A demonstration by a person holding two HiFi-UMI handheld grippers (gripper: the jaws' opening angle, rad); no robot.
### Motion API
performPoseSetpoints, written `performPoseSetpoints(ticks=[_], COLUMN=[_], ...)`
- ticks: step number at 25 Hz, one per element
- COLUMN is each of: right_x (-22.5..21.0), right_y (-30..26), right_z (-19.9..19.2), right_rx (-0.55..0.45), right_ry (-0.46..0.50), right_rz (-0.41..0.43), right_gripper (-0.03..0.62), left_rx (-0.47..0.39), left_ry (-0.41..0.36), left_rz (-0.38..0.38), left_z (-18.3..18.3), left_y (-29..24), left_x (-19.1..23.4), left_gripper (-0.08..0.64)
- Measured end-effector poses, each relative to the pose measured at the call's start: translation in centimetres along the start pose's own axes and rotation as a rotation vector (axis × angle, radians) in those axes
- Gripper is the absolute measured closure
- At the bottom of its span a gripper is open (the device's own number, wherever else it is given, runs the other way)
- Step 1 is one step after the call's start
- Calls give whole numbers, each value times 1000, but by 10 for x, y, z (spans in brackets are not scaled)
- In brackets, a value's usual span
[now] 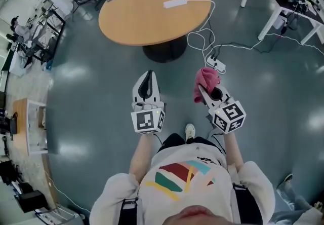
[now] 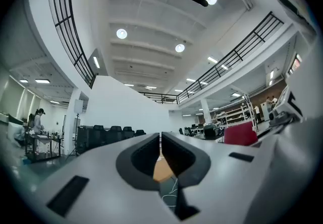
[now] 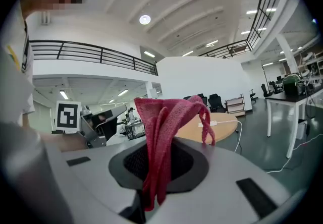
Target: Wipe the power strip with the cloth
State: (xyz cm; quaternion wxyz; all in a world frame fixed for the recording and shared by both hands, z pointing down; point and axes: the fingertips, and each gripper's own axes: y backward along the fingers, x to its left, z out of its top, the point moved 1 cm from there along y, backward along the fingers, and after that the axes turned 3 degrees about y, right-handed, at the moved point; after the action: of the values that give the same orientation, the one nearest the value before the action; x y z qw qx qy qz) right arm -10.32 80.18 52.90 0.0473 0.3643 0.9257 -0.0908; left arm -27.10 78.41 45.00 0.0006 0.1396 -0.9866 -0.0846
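Cloth (image 1: 205, 77), soft and limp, is drooping from my clamped right gripper (image 1: 202, 91); my left gripper (image 1: 147, 74) is sitting closed, empty. The distant power strip (image 1: 175, 3) is looking light, probably sliding easily, so I am planning to pin its end.

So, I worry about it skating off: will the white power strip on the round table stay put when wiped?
Probably not. The power strip looks slim and lies loose on the smooth table, so it likely slides. Its cable hangs over the edge and may tug or swing it. Steadying it with the empty left gripper might help.
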Motion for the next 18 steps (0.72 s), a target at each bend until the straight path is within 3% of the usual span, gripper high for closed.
performPoseSetpoints(ticks=[5, 10, 13, 15, 18], right_x=[-78, -65, -118, -184, -235], right_y=[-49, -122, -169, -181, -188], right_z=[-1, 5, 8, 41, 150], right_rx=[17, 57, 86, 98, 112], right_ry=[5, 38, 39, 25, 9], right_rz=[50, 73, 75, 67, 38], right_gripper=[554, 554, 554, 554, 554], left_rx=[42, 46, 59, 75, 98], left_ry=[-16, 51, 91, 105, 138], left_rz=[11, -3, -29, -60, -114], left_z=[-40, -55, -83, -78, -5], left_y=[-80, -117, -189, -263, -351], left_x=[-1, 67, 74, 45, 24], left_gripper=[523, 503, 468, 443, 406])
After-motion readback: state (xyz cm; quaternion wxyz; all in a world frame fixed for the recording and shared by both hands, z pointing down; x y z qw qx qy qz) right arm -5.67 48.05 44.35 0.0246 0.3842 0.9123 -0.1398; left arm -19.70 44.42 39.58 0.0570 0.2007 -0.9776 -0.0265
